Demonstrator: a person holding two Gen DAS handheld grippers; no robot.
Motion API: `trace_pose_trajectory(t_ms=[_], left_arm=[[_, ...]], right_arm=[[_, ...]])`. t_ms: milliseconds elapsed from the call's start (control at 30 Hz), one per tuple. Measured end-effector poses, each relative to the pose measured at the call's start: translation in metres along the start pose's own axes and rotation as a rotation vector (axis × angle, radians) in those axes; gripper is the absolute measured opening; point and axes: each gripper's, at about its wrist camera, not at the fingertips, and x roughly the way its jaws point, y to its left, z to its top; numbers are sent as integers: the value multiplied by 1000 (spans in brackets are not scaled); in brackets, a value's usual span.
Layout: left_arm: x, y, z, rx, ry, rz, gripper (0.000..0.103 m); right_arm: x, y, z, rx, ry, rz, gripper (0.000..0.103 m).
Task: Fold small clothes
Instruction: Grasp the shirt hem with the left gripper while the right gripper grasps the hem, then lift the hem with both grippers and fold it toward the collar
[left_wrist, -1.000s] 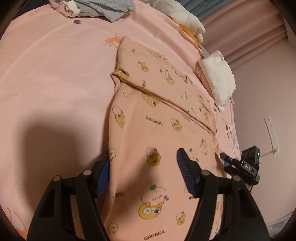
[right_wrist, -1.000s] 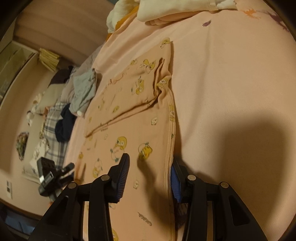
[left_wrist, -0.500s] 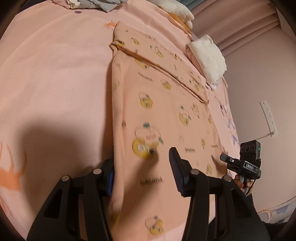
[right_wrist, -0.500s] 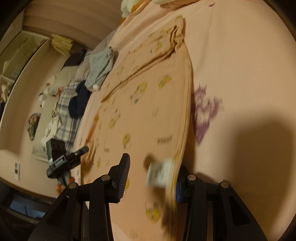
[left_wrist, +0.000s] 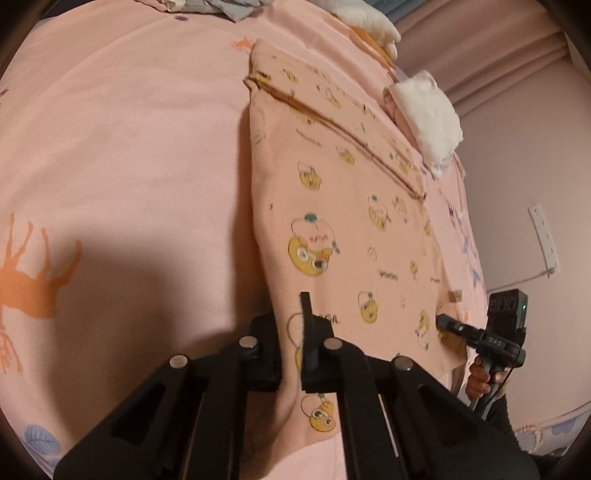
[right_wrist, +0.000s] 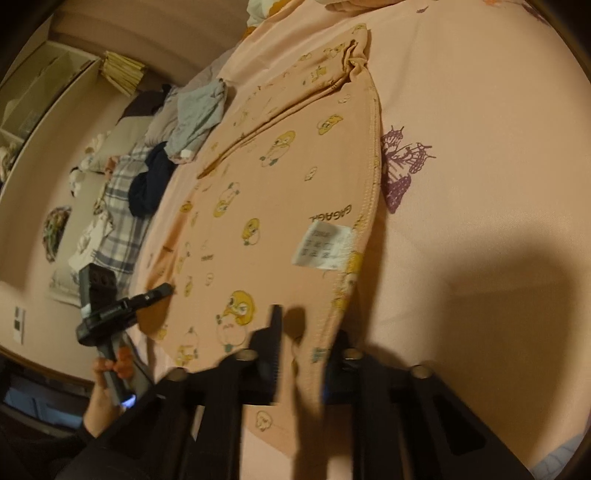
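Observation:
A peach garment (left_wrist: 351, 221) printed with yellow ducks lies flat on the pink bed sheet (left_wrist: 129, 147), its far part folded over. My left gripper (left_wrist: 291, 343) is shut on the garment's near left hem corner, cloth pinched between its pads. In the right wrist view the same garment (right_wrist: 280, 177) shows a white care label (right_wrist: 325, 247) near its right edge. My right gripper (right_wrist: 306, 354) is shut on the near right hem there. Each wrist view also catches the other gripper at the hem: the right gripper (left_wrist: 458, 328) and the left gripper (right_wrist: 159, 291).
A folded white cloth (left_wrist: 428, 114) lies past the garment's far right side. A grey garment (right_wrist: 199, 114), a dark one (right_wrist: 151, 177) and a plaid one (right_wrist: 118, 206) are heaped at the left of the bed. A wall socket (left_wrist: 545, 236) is on the right wall.
Both grippers slid back along the garment to its near hem. Their jaws, wide apart before, have closed on the cloth at the two near corners.

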Motion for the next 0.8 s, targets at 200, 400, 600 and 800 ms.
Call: trace_pose_trajectory(t_ms=[200, 400, 600, 800], left_arm=[[-16, -11, 7, 22, -68, -26, 2], [-24, -21, 2, 43, -103, -58, 2], [-30, -27, 2, 76, -119, -80, 1], [-37, -38, 0, 121, -144, -80, 1]], right_arm=[[-16, 17, 6, -52, -91, 97, 6], [-22, 32, 1, -93, -139, 127, 5], [-29, 37, 0, -110, -180, 166, 4], [-31, 39, -1, -122, -198, 190, 4]])
